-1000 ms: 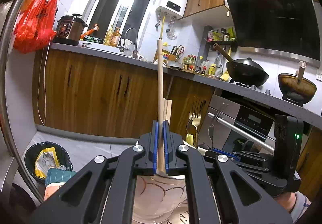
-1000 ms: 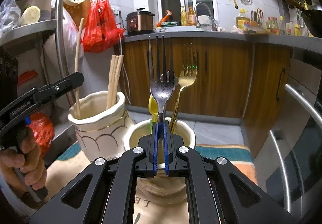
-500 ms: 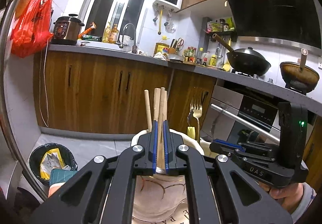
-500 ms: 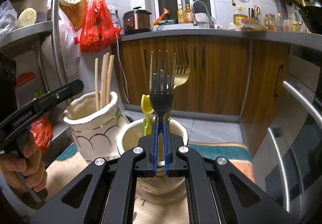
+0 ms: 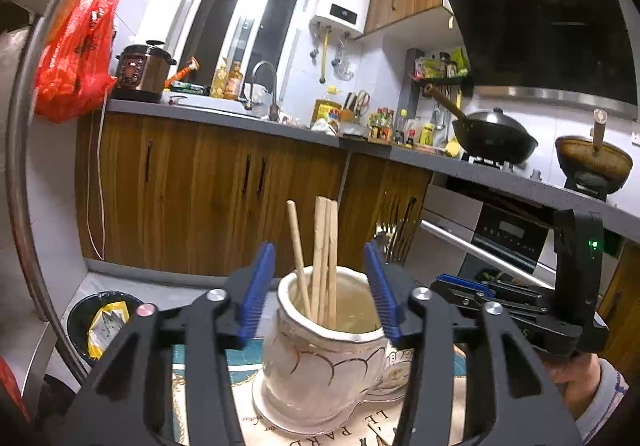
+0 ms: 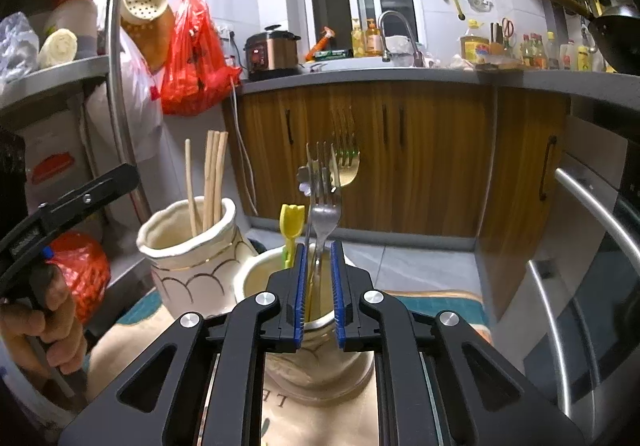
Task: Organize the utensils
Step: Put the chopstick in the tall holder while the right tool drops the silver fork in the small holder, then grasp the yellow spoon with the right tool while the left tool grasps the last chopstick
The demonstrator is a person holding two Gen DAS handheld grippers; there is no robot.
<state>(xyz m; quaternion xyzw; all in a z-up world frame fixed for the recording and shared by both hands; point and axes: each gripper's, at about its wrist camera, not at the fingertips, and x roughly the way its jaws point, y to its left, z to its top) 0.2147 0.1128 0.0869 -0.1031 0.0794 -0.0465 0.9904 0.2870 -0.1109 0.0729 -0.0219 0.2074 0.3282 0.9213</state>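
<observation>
In the left wrist view, several wooden chopsticks stand in a white gold-lined jar. My left gripper is open and still opening, its blue pads apart from the chopsticks. The right gripper shows at the right. In the right wrist view, a silver fork stands in a second cream jar with a gold fork and a yellow utensil. My right gripper is opening, with the fork's handle loose between its pads. The chopstick jar stands to the left.
Both jars sit on a printed mat. An oven door with a steel handle is close on the right. Wooden cabinets stand behind. A black bin sits on the floor at the left, and a metal rack pole rises nearby.
The left gripper lowered its chopstick into the jar and spread its jaws, releasing it. The right gripper lowered the silver fork into the other jar and its jaws have parted slightly.
</observation>
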